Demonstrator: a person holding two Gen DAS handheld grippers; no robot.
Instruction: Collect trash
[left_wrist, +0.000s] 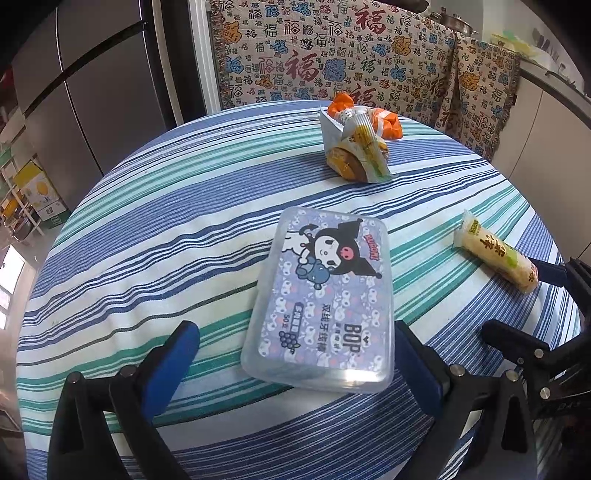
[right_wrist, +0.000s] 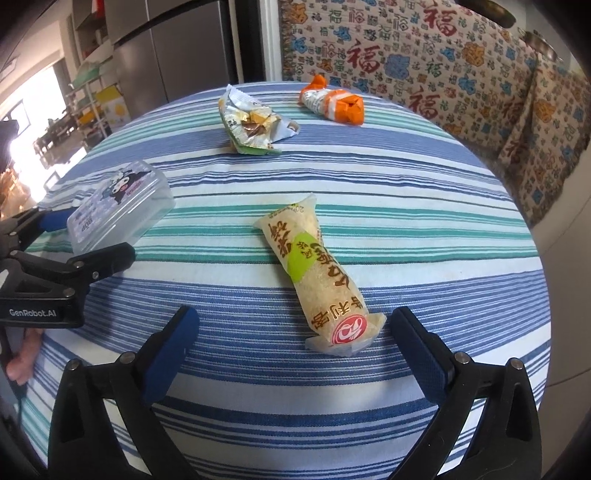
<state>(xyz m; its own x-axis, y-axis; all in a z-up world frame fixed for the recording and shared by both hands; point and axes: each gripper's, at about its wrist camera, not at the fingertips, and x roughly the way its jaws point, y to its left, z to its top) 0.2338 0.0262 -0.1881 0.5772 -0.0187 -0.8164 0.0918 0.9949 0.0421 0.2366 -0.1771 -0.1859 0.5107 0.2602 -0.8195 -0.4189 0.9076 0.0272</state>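
My right hand-held gripper (right_wrist: 295, 354) stands wide open over the striped bench (right_wrist: 424, 192); nothing is gripped. The yellow snack wrapper (right_wrist: 317, 273) lies flat on the cloth, its near end between the blue fingertips (right_wrist: 173, 347), touching neither. My left hand-held gripper (left_wrist: 295, 354) is likewise spread wide, its pads flanking the near end of the clear plastic box (left_wrist: 321, 295) without pressing it. The box rests on the bench, left of the yellow wrapper and well apart from it. Farther back lies a torn silver wrapper (right_wrist: 255, 122), crumpled and open. Beyond it, near the far edge, lies an orange-and-white wrapper (right_wrist: 332, 103). A patterned textile (right_wrist: 424, 55) hangs behind the bench.
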